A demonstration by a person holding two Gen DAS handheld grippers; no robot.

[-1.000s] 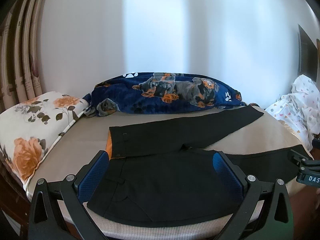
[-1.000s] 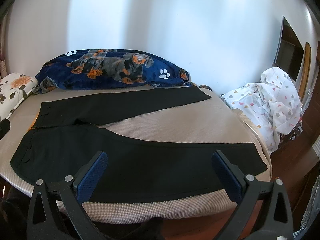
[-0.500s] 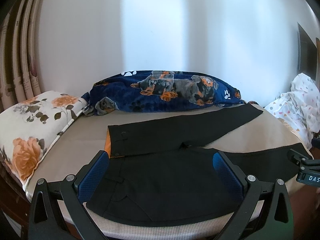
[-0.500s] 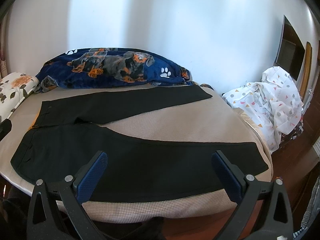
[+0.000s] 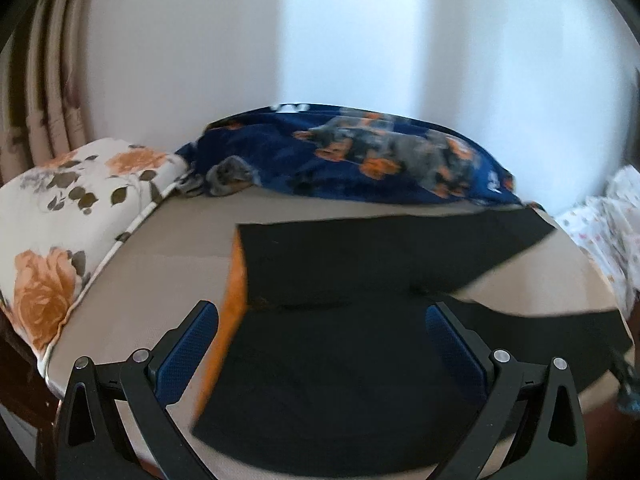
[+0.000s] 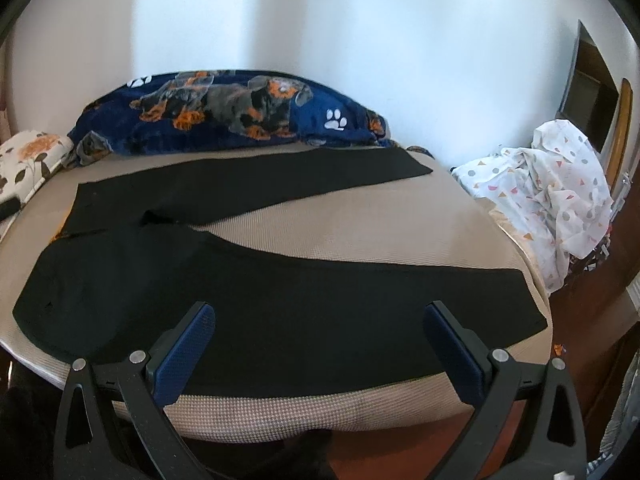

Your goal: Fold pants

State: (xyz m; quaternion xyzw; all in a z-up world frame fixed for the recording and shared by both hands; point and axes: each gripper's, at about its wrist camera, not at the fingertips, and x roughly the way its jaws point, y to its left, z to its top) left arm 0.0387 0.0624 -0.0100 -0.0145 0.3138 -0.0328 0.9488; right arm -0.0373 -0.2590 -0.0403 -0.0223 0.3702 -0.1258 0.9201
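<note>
Black pants [image 6: 280, 292] lie flat on the beige bed [image 6: 360, 216], waist to the left, legs spread apart in a V toward the right. An orange lining [image 5: 232, 292] shows at the waist. My left gripper [image 5: 320, 344] is open and empty, above the waist and seat of the pants [image 5: 340, 360]. My right gripper [image 6: 320, 340] is open and empty, over the near leg close to the bed's front edge.
A navy dog-print blanket [image 6: 224, 116] lies along the wall at the back. A floral pillow [image 5: 60, 216] sits at the left. A white patterned sheet [image 6: 552, 188] is heaped off the bed's right end. The bed's front edge [image 6: 320, 408] drops to the floor.
My left gripper has moved forward and closer over the waist of the pants; its view is blurred. My right gripper has moved slightly forward over the near leg. Both stay open.
</note>
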